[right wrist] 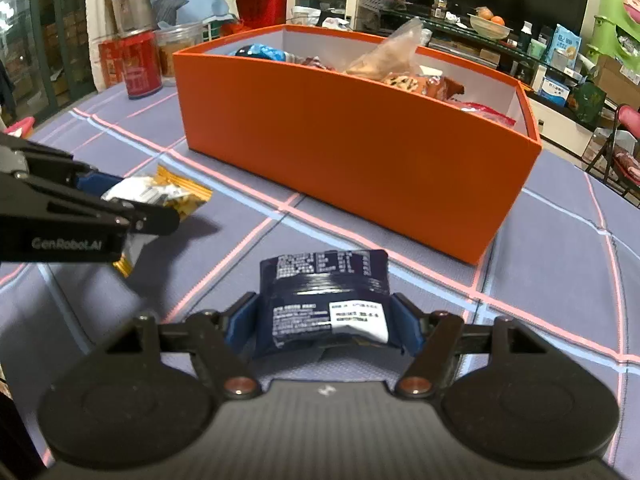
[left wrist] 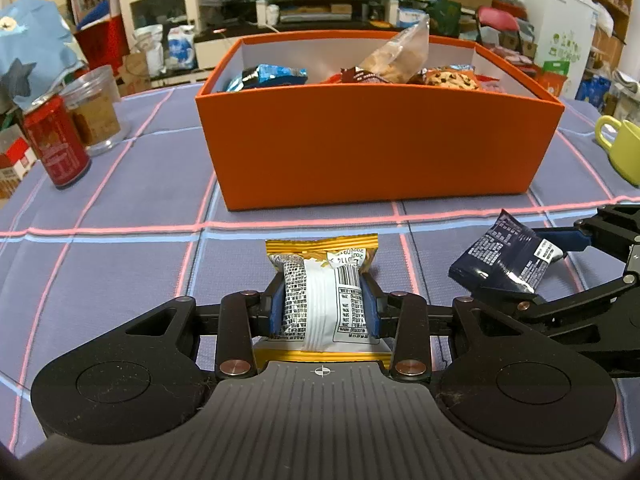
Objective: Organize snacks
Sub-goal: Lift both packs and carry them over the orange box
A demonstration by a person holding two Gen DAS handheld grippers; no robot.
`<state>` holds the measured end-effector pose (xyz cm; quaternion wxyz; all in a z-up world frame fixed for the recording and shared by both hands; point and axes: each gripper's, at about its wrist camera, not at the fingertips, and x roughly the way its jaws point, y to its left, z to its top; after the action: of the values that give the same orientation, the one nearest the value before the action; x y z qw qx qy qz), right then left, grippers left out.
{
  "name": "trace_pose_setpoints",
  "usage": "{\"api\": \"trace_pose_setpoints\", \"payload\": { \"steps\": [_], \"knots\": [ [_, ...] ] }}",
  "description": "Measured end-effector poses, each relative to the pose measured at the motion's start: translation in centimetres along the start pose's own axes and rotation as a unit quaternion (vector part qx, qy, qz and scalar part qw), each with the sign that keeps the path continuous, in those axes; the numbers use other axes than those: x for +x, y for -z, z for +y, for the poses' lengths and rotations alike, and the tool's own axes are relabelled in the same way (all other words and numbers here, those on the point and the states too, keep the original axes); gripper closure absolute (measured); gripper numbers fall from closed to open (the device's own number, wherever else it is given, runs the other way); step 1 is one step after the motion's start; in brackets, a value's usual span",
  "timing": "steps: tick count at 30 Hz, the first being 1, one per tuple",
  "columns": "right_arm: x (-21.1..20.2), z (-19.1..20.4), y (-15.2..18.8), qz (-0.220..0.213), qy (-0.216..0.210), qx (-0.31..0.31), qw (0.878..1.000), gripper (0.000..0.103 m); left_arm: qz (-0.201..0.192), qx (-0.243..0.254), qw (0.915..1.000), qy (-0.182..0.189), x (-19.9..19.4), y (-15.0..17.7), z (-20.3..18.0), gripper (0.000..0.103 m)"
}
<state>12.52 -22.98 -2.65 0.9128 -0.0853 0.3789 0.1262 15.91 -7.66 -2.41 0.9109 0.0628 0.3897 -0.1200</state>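
Packet [left wrist: 324, 296] — pinched in left gripper [left wrist: 324, 300]

Both wrist views sit low and close over the tabletop [left wrist: 120, 264], angled downward along their fingers toward the orange box [left wrist: 376, 140]. Left faces it squarely, right obliquely; each glimpses the other gripper.

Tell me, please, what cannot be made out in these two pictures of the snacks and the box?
- Orange box: its floor and lower contents, both views; the near wall hides them.
- Yellow mug: left wrist view; the right edge cuts it off.
- Print on the white and gold packet and the dark blue packet: too small to read.
- Front faces of both packets: turned away from the cameras.
- Right gripper: whether its pads press the packet.
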Motion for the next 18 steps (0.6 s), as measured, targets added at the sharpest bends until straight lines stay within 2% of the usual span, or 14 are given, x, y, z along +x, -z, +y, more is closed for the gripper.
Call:
{"api": "trace_pose_setpoints", "payload": {
  "steps": [18],
  "knots": [
    [-0.76,0.44,-0.22,-0.012,0.002,0.003,1.0,0.032,-0.005,0.001,1.0,-0.007,-0.34,-0.2,0.3,0.093]
  ]
}}
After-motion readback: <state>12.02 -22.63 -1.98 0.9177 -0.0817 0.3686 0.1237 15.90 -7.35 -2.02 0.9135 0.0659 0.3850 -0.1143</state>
